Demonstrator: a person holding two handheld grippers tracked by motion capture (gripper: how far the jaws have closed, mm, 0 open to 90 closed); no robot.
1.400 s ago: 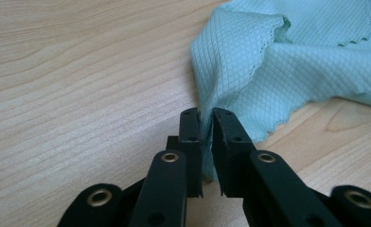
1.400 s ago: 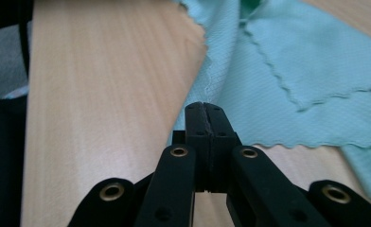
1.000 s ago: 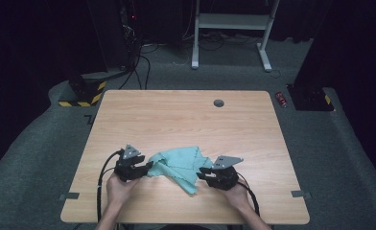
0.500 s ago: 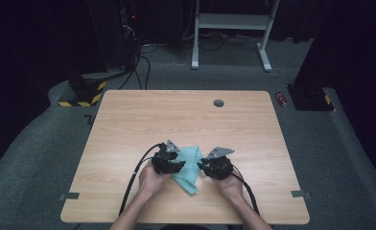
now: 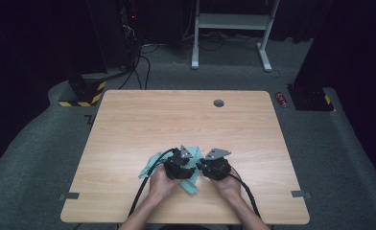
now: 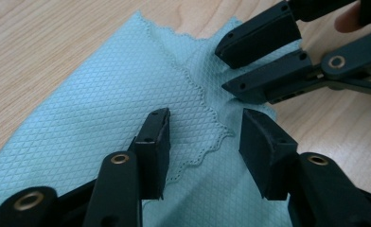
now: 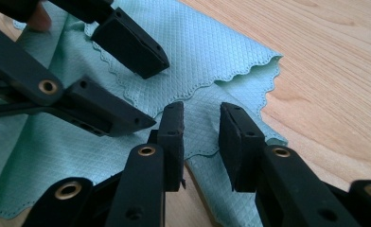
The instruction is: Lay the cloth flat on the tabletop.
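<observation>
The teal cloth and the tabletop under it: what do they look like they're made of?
Cloth: probably microfibre or a similar woven synthetic, matte, with a fine diamond weave, scalloped stitched edges and soft folds. Tabletop: light wood-grain surface, smooth with a slight sheen; solid wood or laminate cannot be told.

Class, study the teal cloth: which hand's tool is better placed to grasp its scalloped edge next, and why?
Probably the left. The left tool hangs open with the scalloped edge of the teal cloth running between its tips. The right tool also hangs open over the cloth, but its gap is narrower and sits beside the fold.
</observation>
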